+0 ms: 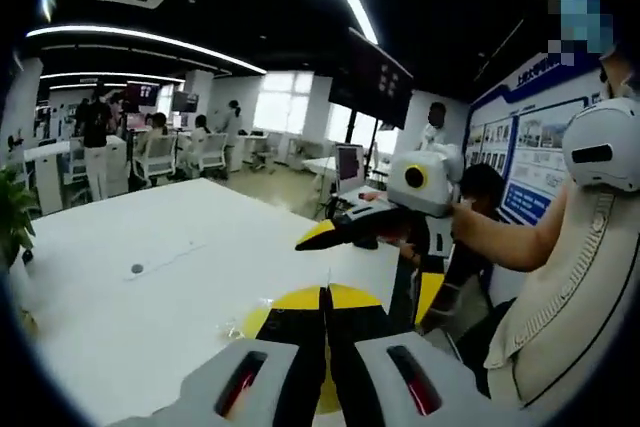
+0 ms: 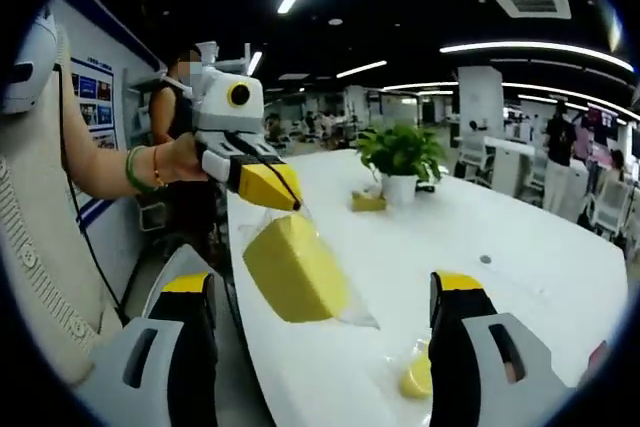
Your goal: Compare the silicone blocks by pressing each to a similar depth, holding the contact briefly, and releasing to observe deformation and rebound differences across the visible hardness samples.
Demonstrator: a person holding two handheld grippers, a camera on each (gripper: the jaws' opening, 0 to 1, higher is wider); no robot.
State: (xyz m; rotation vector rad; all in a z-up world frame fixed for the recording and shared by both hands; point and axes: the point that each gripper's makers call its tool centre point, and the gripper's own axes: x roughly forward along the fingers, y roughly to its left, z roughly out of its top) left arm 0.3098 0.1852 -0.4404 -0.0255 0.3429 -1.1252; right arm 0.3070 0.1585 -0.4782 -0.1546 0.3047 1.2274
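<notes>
A yellow silicone block [image 2: 293,267] hangs tilted inside a clear plastic bag [image 2: 355,312] above the near edge of the white table. My left gripper [image 2: 288,201] is shut on the bag's top edge; in the left gripper view its jaws [image 1: 325,294] meet, with yellow showing beneath them. My right gripper [image 2: 322,285] is open, one jaw on each side of the hanging block, not touching it. In the left gripper view it [image 1: 322,237] reaches in from the right. A second small yellow piece [image 2: 415,377] lies on the table, and a third [image 2: 368,202] sits by the pot.
The long white table [image 1: 150,277] has a small dark round spot [image 1: 137,269]. A green plant in a white pot [image 2: 400,162] stands on it. A person's arm [image 2: 120,172] holds the left gripper. Chairs, desks and people fill the far room.
</notes>
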